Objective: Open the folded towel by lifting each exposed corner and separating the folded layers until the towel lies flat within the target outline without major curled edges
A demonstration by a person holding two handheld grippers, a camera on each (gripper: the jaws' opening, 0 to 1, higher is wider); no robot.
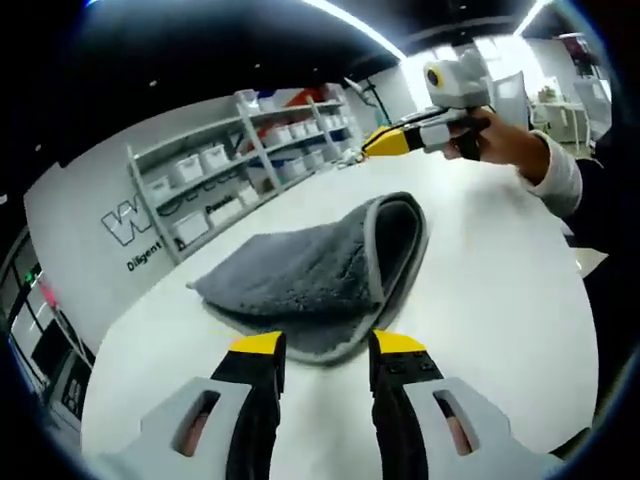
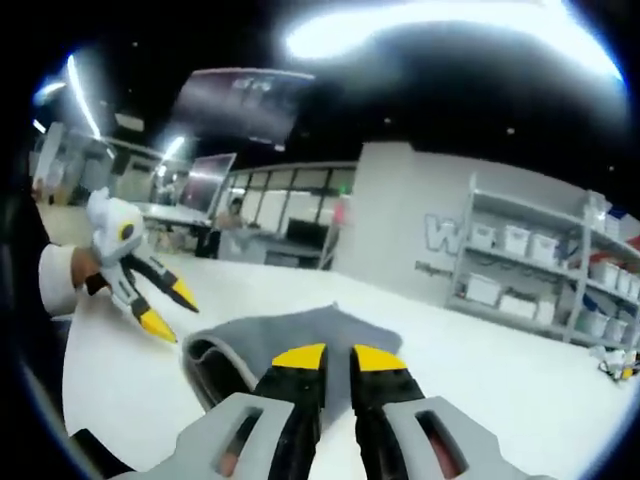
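In the left gripper view, a white shelf rack [image 1: 240, 165] with white bins stands at the left against a wall with dark letters. In the middle, the grey towel [image 1: 320, 270] lies on the white table [image 1: 500, 300]; it is folded, and its right side curves up in a rounded loop with a lighter edge. The left gripper [image 1: 326, 347] hovers low, just before the near edge of the towel, its yellow-tipped jaws a little apart with nothing between them. At the upper right, a hand [image 1: 510, 140] in a white cuff holds the right gripper [image 1: 372, 145] above the table, pointing left, beyond the far side of the towel.

In the right gripper view, the left gripper [image 2: 165, 310] points down toward the table at the left, held by a hand, tips near each other. In the centre, the right gripper [image 2: 338, 357] is over the towel [image 2: 300, 335], its jaws narrowly apart and holding nothing. Shelves [image 2: 530, 260] stand at the right.
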